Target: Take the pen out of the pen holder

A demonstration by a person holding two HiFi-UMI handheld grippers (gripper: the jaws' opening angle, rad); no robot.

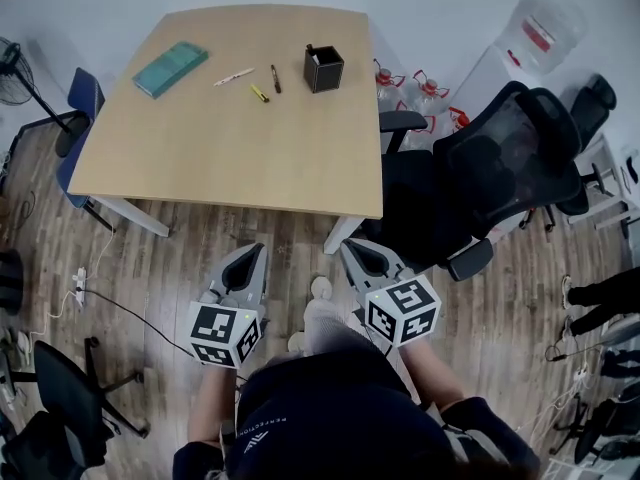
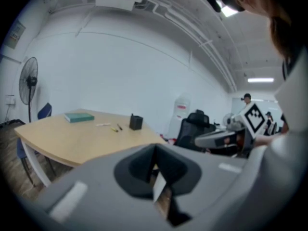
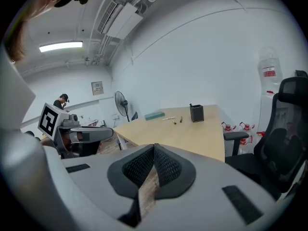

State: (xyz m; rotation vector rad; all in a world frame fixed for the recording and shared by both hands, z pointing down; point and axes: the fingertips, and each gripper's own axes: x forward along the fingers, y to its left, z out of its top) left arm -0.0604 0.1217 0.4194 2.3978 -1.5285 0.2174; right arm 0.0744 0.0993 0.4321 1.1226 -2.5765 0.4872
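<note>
A black square pen holder [image 1: 323,68] stands near the far right of the wooden table [image 1: 230,158]; a dark tip pokes above its far left corner. It also shows small in the left gripper view as the pen holder [image 2: 136,122] and in the right gripper view as the pen holder [image 3: 196,113]. Loose on the table left of it lie a white pen [image 1: 233,77], a yellow pen [image 1: 259,93] and a dark pen [image 1: 275,78]. My left gripper [image 1: 258,250] and right gripper [image 1: 350,248] hang side by side over the floor, short of the table's near edge, both shut and holding nothing.
A teal book [image 1: 170,68] lies at the table's far left. A black office chair [image 1: 500,168] stands right of the table, with water bottles [image 1: 420,93] behind it. A blue chair [image 1: 80,108] and a fan [image 1: 10,68] are at the left. Cables [image 1: 90,293] run over the wooden floor.
</note>
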